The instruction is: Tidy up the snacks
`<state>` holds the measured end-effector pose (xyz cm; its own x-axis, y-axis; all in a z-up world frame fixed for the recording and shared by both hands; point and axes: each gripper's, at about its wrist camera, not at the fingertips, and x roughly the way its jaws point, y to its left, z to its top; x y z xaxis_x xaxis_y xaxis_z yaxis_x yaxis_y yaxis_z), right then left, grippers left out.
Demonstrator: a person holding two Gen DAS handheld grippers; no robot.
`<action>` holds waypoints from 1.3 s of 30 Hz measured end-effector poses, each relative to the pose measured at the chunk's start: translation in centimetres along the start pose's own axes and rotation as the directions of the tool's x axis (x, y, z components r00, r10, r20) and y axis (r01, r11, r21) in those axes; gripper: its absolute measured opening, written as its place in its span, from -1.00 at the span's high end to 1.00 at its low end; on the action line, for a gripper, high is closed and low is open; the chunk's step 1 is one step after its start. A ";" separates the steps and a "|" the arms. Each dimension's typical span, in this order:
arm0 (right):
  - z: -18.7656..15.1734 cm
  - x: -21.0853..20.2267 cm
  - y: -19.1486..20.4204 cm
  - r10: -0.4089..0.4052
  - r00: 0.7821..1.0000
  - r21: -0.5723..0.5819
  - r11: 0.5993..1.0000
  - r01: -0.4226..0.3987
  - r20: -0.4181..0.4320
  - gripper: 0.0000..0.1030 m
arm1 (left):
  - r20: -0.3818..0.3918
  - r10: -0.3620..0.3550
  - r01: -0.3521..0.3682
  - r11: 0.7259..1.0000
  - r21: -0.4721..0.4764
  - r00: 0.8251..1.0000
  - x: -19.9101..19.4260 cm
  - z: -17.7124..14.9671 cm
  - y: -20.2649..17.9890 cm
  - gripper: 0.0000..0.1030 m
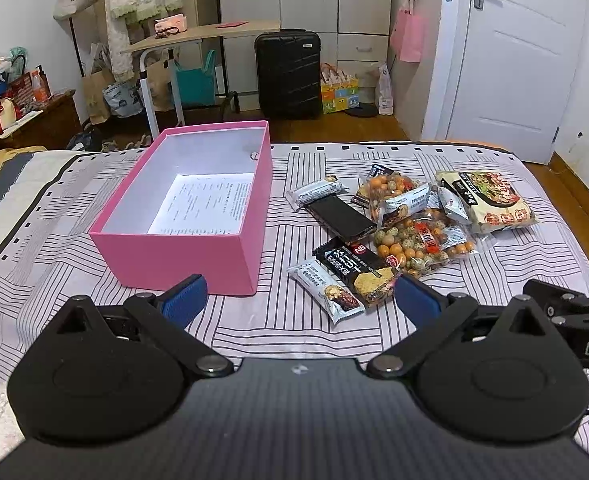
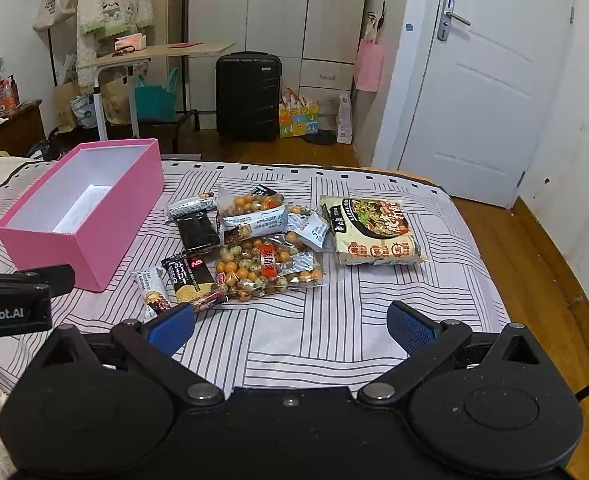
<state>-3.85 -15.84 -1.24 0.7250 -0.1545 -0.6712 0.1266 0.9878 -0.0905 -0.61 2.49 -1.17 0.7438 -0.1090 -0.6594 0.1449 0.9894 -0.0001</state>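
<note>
the left gripper [image 1: 300, 300] hangs over the striped bedspread [image 1: 294, 328] with its blue-padded fingers spread wide and nothing between them; the right gripper [image 2: 290, 326] sits the same way, fingers wide apart and empty, low over the cover. a pink box [image 1: 182, 216] stands open on the bed to the left of the snacks, white inside, with a printed sheet of paper [image 1: 210, 204] lying flat on its bottom. the snacks lie in a loose heap just right of the box: a black biscuit pack [image 1: 354, 270] nearest the left gripper, with a small grey bar [image 1: 326, 290] touching its left side, a plain black bar [image 1: 340, 216] farther back, and another grey bar [image 1: 318, 191] at its far end. two clear bags of coated peanuts [image 1: 426, 246] overlap in the middle, and an instant noodle packet [image 2: 374, 230] lies at the right edge of the heap. beyond the bed stand a black suitcase [image 1: 288, 74] and a white door [image 1: 522, 52].
</note>
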 end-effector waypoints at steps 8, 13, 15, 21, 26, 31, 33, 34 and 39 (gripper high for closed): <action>-0.1 0.2 -0.2 -0.008 1.000 0.007 1.000 0.008 -0.002 -1.00 | -0.003 -0.003 0.003 1.000 0.001 1.000 0.0 -0.1 0.0 -0.98; -0.2 0.2 -0.1 -0.008 1.000 0.004 1.000 0.008 -0.002 -1.00 | -0.008 -0.007 0.007 1.000 0.004 1.000 -0.1 -0.3 0.1 -0.98; -0.2 0.2 -0.1 -0.008 1.000 0.006 1.000 0.008 0.000 -1.00 | -0.007 -0.007 0.007 1.000 0.005 1.000 -0.1 -0.3 0.1 -0.98; -0.3 0.2 -0.5 -0.006 1.000 0.019 1.000 0.006 0.008 -1.00 | -0.007 -0.005 0.005 1.000 0.004 1.000 -0.3 -0.3 0.1 -0.98; -0.3 0.2 -0.8 -0.011 1.000 0.029 1.000 0.010 0.014 -1.00 | -0.006 -0.017 0.017 1.000 0.024 1.000 -0.5 -0.4 -0.2 -0.98; -0.4 0.2 -0.9 -0.009 1.000 0.031 0.999 0.009 0.019 -1.00 | -0.009 -0.015 0.015 0.999 0.037 1.000 -0.5 -0.3 -0.6 -0.98; -0.5 0.2 -0.9 -0.007 1.000 0.029 1.000 0.007 0.020 -1.00 | -0.012 -0.013 0.013 0.999 0.037 1.000 -0.5 -0.3 -0.6 -0.98; -0.5 0.2 -0.9 -0.007 1.000 0.028 1.000 0.006 0.020 -1.00 | -0.013 -0.012 0.012 0.999 0.038 1.000 -0.5 -0.3 -0.6 -0.98; -0.4 0.2 -0.9 -0.003 1.000 0.028 1.000 0.002 0.027 -1.00 | -0.014 -0.008 0.008 0.999 0.037 1.000 -0.3 -0.2 -0.5 -0.98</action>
<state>-4.11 -16.78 -1.58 0.7424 -0.1577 -0.6511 0.1471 0.9866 -0.0713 -1.05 2.07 -1.13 0.7333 -0.1154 -0.6700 0.1750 0.9843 0.0220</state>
